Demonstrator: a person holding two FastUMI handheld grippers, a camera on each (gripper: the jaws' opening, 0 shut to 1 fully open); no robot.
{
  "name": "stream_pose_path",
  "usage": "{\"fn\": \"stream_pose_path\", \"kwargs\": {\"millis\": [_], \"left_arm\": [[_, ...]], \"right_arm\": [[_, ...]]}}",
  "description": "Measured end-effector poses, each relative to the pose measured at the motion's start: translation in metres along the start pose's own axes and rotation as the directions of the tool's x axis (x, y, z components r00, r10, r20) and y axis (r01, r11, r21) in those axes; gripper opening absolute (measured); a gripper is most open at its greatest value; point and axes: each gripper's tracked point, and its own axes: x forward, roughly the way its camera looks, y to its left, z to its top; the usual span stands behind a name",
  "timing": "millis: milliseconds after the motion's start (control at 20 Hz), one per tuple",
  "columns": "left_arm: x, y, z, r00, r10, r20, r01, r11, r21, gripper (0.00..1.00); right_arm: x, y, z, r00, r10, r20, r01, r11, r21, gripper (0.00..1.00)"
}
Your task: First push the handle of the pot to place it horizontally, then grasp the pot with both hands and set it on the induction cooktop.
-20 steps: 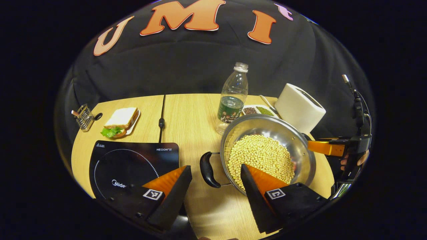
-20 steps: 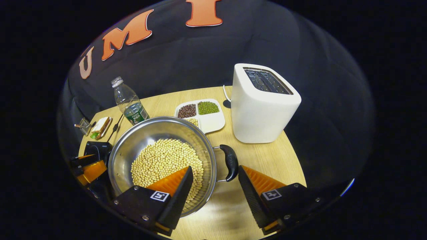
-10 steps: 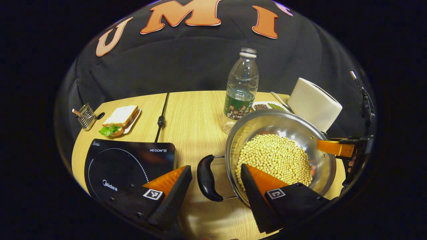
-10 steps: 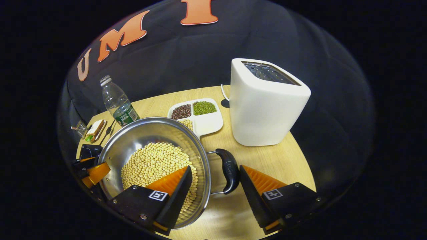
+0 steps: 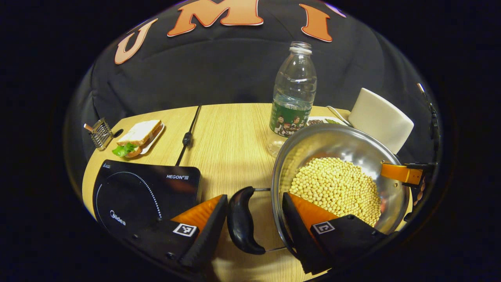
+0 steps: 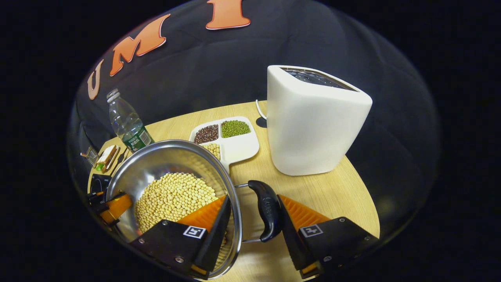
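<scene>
Left gripper view: the left gripper (image 5: 253, 219) has its fingers spread wide astride the pot's left side, one finger outside the black handle (image 5: 240, 225), the other over the rim above the soybeans (image 5: 336, 188); neither finger presses the handle
Right gripper view: the right gripper (image 6: 253, 223) is likewise wide, one finger inside the pot (image 6: 172, 184), the other just beside the right handle (image 6: 267, 209), looking to touch it
Pot: on the wooden table (image 5: 231, 137), not on the cooktop, both handles lying level
Induction cooktop (image 5: 145, 192): left of the pot, apart from it; printed "Midea" and "HEGON III"
Bottle (image 5: 293, 98): just behind the pot, its label left unread
Toaster (image 6: 313, 121): behind the pot's right side
Divided dish (image 6: 227, 137): behind the pot, holding beans
Sandwich (image 5: 137, 135): far left of the pot
Hand: fingers of a hand (image 5: 418, 194) show at the pot's right edge
</scene>
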Motion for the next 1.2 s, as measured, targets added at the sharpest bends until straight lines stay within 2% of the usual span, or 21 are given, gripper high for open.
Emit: {"fn": "stream_pose_path", "kwargs": {"millis": [150,200,400,550,600,650,750,800,900,950,1000,1050,1150,1200], "left_arm": [[0.007,-0.008,-0.006,1.000,-0.003,-0.014,0.003,1.000,0.006,0.90],[0.006,-0.008,-0.004,1.000,0.009,-0.005,-0.009,1.000,0.012,0.85],[0.008,-0.005,0.002,0.999,0.027,0.043,-0.026,1.000,-0.013,0.84],[0.008,-0.003,0.005,0.997,0.041,0.063,-0.039,0.999,-0.029,0.80],[0.006,-0.002,0.007,0.996,0.050,0.072,-0.048,0.998,-0.029,0.79],[0.006,0.000,0.009,0.995,0.056,0.083,-0.054,0.998,-0.027,0.79],[0.003,0.000,0.011,0.995,0.055,0.077,-0.052,0.998,-0.044,0.79],[0.001,0.000,0.014,0.996,0.053,0.071,-0.051,0.998,-0.040,0.78],[-0.004,0.002,0.024,0.995,0.055,0.085,-0.052,0.998,-0.033,0.79],[-0.011,0.004,0.027,0.993,0.054,0.104,-0.051,0.998,-0.030,0.79],[-0.016,0.006,0.034,0.990,0.052,0.127,-0.049,0.998,-0.027,0.79],[-0.023,0.009,0.039,0.989,0.052,0.139,-0.048,0.998,-0.028,0.77],[-0.042,0.013,0.046,0.986,0.049,0.156,-0.044,0.998,-0.036,0.78],[-0.051,0.018,0.050,0.986,0.049,0.158,-0.043,0.998,-0.037,0.78]], "right_arm": [[0.001,0.000,0.001,1.000,-0.006,0.011,0.007,0.999,-0.038,0.72],[0.000,0.000,0.000,1.000,-0.005,0.013,0.006,0.999,-0.044,0.72],[0.000,0.001,0.000,1.000,-0.008,0.021,0.010,0.997,-0.074,0.70],[-0.001,0.002,0.000,0.999,-0.006,0.032,0.008,0.998,-0.060,0.65],[-0.003,0.003,-0.002,1.000,-0.007,0.030,0.008,0.998,-0.062,0.60],[-0.004,0.003,-0.006,1.000,-0.005,0.015,0.005,0.998,-0.060,0.63],[-0.004,0.004,-0.008,1.000,0.011,0.001,-0.011,0.999,-0.033,0.62],[-0.004,0.004,-0.008,1.000,0.014,-0.001,-0.014,1.000,-0.018,0.58],[-0.009,0.002,-0.005,1.000,0.010,0.013,-0.010,1.000,-0.019,0.60],[-0.014,0.001,-0.003,1.000,0.007,0.029,-0.007,1.000,-0.019,0.55],[-0.017,0.000,0.001,0.999,0.007,0.049,-0.006,1.000,-0.017,0.60],[-0.021,-0.001,0.004,0.998,0.008,0.068,-0.007,1.000,-0.011,0.60],[-0.022,0.000,-0.001,0.997,0.011,0.081,-0.010,1.000,-0.008,0.55],[-0.019,0.001,-0.005,0.996,0.010,0.091,-0.009,1.000,-0.008,0.60]]}}
